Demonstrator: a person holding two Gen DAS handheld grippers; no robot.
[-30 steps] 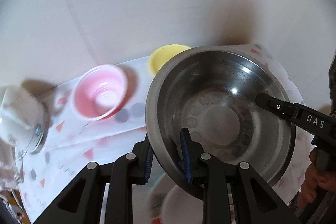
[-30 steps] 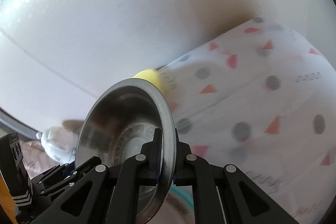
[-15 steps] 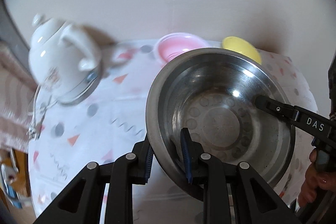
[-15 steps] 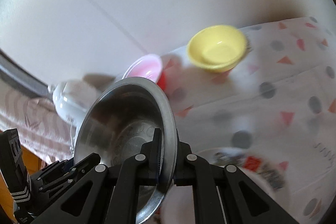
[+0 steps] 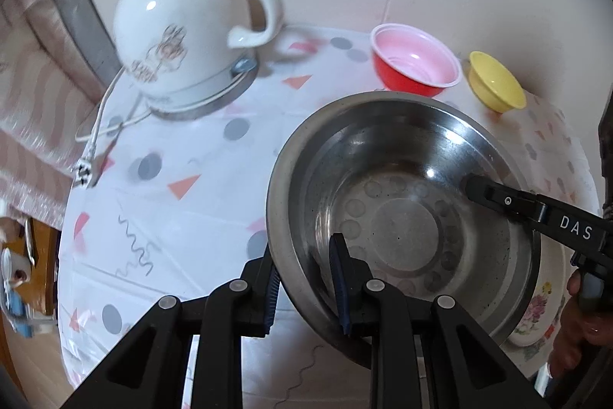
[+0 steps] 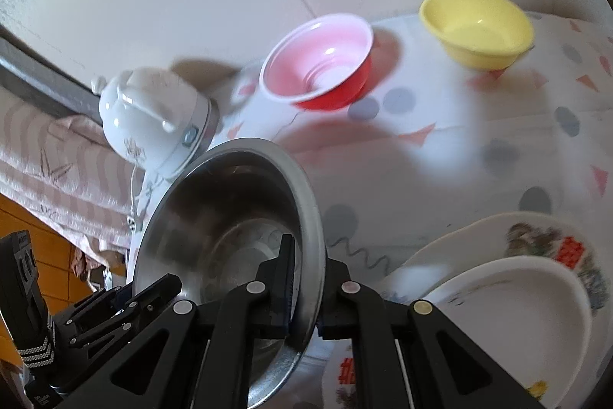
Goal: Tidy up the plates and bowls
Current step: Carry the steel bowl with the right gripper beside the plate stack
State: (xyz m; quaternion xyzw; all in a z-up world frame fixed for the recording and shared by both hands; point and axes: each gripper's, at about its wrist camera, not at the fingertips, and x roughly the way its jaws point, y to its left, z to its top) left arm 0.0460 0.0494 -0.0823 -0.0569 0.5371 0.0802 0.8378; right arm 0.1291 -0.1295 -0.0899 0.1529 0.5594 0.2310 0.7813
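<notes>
Both grippers are holding one steel bowl (image 5: 402,217) above the table (image 5: 184,217), which is wearing a white cloth with grey dots and pink triangles. The left gripper (image 5: 306,290) is pinching the near rim of the bowl, one finger inside and one outside, so its claw is standing narrow around the wall. The right gripper (image 6: 304,288) is gripping the opposite rim in the same way, with its claw almost fully closed on the thin metal. In the left view its inner finger is reaching into the bowl from the right side. A hand (image 5: 578,324) is showing at the right edge of that view.

The bowl is hanging tilted over the middle of the table. Near the far edge a red bowl (image 5: 415,62) and a yellow bowl (image 5: 494,81) are standing side by side, not touching. A white kettle (image 5: 184,29) is sitting on its base at the far left corner. Two white plates (image 6: 513,294) with printed patterns are lying overlapped at the near right side, partly under the steel bowl.
</notes>
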